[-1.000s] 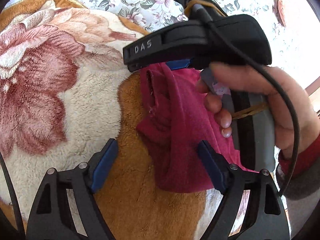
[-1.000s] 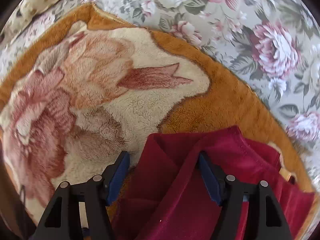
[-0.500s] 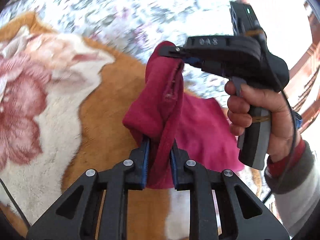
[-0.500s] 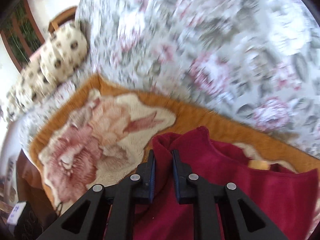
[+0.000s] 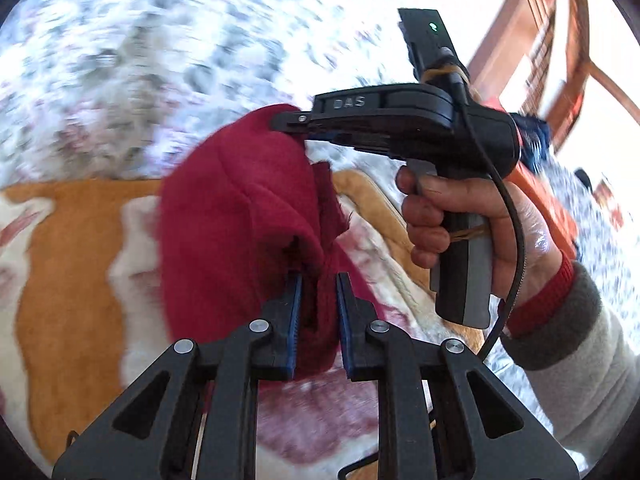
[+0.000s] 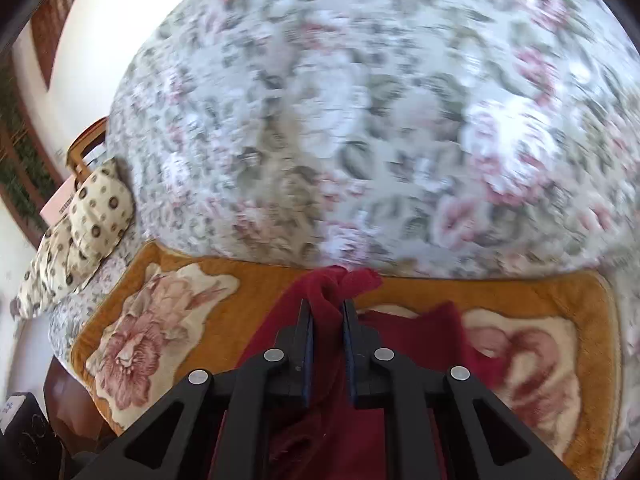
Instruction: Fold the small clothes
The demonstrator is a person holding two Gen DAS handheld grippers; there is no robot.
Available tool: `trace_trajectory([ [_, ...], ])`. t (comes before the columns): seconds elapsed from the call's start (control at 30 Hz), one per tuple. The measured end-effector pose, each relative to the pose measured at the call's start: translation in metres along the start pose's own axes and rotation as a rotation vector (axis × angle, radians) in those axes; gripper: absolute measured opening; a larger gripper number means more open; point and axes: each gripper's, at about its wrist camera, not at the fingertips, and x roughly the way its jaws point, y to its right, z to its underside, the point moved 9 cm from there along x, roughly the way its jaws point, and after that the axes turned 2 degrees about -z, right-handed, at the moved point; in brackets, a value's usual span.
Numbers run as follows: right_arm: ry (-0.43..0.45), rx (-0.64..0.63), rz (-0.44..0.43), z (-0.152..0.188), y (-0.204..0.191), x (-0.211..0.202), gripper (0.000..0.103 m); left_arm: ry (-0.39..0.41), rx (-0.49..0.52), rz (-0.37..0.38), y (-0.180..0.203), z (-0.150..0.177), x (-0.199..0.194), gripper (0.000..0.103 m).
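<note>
Floral bedspread (image 6: 360, 120), grey-green leaves w/ pink blooms, fills most of the right wrist view, blurred. On it lies a plush orange blanket (image 6: 400, 284) w/ cream panels & big rose print; same blanket (image 5: 76, 256) shows under the left cam. Spotted cream pillow (image 6: 80, 232) sits at the blanket's far left edge. Wooden furniture (image 5: 560, 40), top right of left view, too blurred to name.

Red garment (image 5: 240, 220), fleece-like, hangs bunched in the air above the blanket, held at two spots; lower part (image 6: 420, 336) trails onto the blanket.

Right gripper (image 5: 292, 122), held in the person's right hand (image 5: 472, 220), jaws clamped on the garment's top edge. Left gripper (image 5: 318, 280), jaws pinched on a fold lower down, cloth filling the gap btwn the blue pads (image 5: 296, 320).
</note>
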Motion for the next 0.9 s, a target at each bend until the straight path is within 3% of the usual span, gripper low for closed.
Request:
trace_trajectory([
  [0.2,-0.053,0.112,0.088,0.027,0.085,0.006,0.006,-0.134,0.049,-0.01,0.032,0.024,0.069,0.015],
  [0.33,-0.155,0.192,0.078,0.058,0.109,0.034,0.008,-0.195,0.058,-0.005,0.038,0.028,0.069,0.015],
  [0.4,-0.123,0.25,0.057,0.057,0.114,0.023,0.015,-0.191,0.093,0.007,0.042,0.025,0.052,0.022],
  [0.47,-0.077,0.282,0.046,0.054,0.117,0.003,0.026,-0.171,0.128,-0.012,0.041,0.017,0.028,0.044],
  [0.5,-0.047,0.298,0.016,0.052,0.115,-0.01,0.031,-0.157,0.133,-0.012,0.04,0.015,0.02,0.047],
  [0.53,-0.021,0.314,-0.016,0.052,0.11,-0.024,0.045,-0.129,0.138,-0.011,0.035,0.011,0.006,0.05],
  [0.57,-0.006,0.327,-0.04,0.054,0.106,-0.034,0.051,-0.115,0.141,-0.02,0.031,0.01,-0.001,0.05],
  [0.73,-0.081,0.374,-0.133,0.086,0.08,-0.038,0.052,-0.103,0.126,-0.186,-0.014,0.01,0.002,0.05],
  [0.83,-0.137,0.377,-0.146,0.101,0.069,-0.022,0.052,-0.148,0.086,-0.186,-0.028,0.023,0.021,0.05],
  [0.9,-0.149,0.389,-0.105,0.107,0.072,-0.014,0.053,-0.172,0.09,-0.198,-0.03,0.033,0.029,0.05],
])
